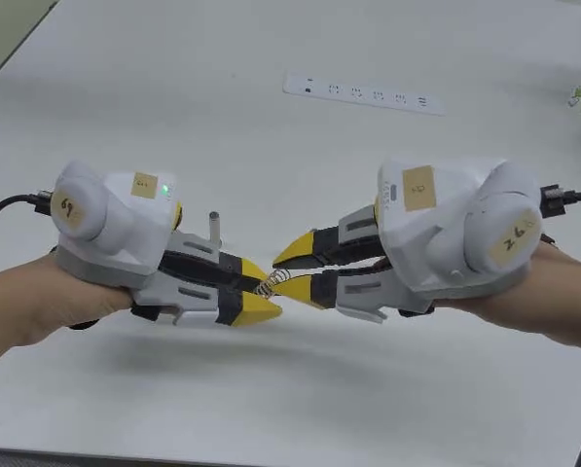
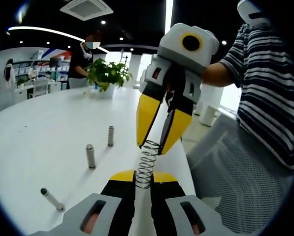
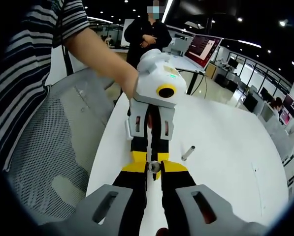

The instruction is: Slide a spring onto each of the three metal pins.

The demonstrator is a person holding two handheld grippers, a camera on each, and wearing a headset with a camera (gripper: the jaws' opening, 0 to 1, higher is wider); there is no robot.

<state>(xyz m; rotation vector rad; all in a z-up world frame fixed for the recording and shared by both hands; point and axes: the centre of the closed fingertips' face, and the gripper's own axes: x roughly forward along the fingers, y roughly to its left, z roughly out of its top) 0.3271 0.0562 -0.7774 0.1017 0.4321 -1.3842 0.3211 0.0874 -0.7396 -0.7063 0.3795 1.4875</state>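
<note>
A small steel spring (image 1: 272, 282) spans the gap between the two grippers, which face each other tip to tip above the white table (image 1: 271, 136). My left gripper (image 1: 261, 297) is shut on one end of the spring (image 2: 146, 167), held between its yellow tips (image 2: 143, 178). My right gripper (image 1: 285, 275) pinches the other end (image 3: 154, 168). Behind the left gripper an upright metal pin (image 1: 214, 229) stands on the table. The left gripper view shows two upright pins (image 2: 110, 135) (image 2: 90, 156) and a third pin (image 2: 51, 199) leaning over.
A white power strip (image 1: 363, 94) lies at the far side of the table. A potted plant (image 2: 107, 73) stands at the table's end. A grey mesh chair (image 2: 235, 167) is beside the table, and a person (image 3: 149, 29) stands beyond it.
</note>
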